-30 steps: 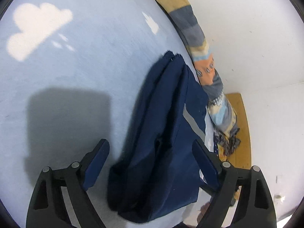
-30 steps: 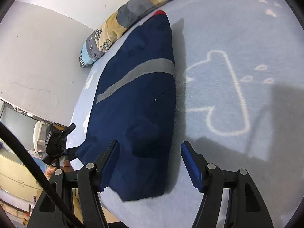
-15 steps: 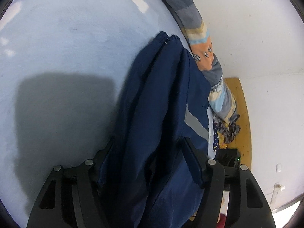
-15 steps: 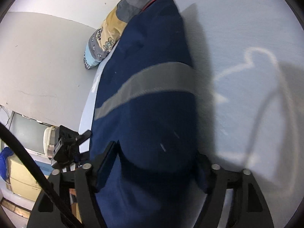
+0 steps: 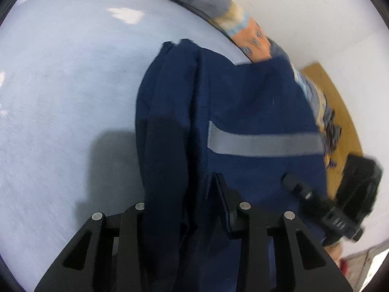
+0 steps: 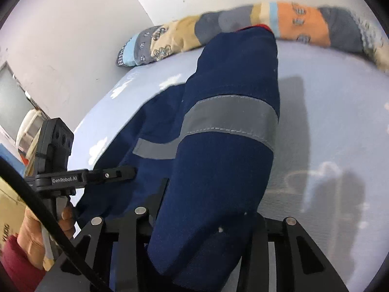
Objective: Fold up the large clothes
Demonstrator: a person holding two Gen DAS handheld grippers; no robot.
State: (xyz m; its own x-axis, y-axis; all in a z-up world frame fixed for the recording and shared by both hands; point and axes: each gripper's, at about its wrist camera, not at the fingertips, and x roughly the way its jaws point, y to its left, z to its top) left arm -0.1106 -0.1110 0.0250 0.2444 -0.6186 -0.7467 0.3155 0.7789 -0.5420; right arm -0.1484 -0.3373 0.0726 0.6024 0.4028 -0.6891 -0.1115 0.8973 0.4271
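A navy garment with grey reflective stripes [image 5: 243,112] lies folded lengthwise on a pale blue bed sheet [image 5: 60,97]. My left gripper [image 5: 184,194] is shut on the near end of the garment, with cloth bunched between its fingers. My right gripper [image 6: 206,209] is shut on the same garment [image 6: 231,158] and lifts a thick fold of it off the sheet. The right gripper also shows in the left wrist view [image 5: 323,202], and the left gripper shows in the right wrist view [image 6: 73,177], held by a hand.
A patchwork blanket roll [image 6: 267,24] lies along the far edge of the bed against the white wall [image 6: 73,36]. A wooden floor strip [image 5: 340,112] shows beside the bed. The sheet [image 6: 328,121] stretches to the right.
Both grippers closed on the near end of the navy garment and raised it. The cloth now bunches between the fingers and covers much of both views.
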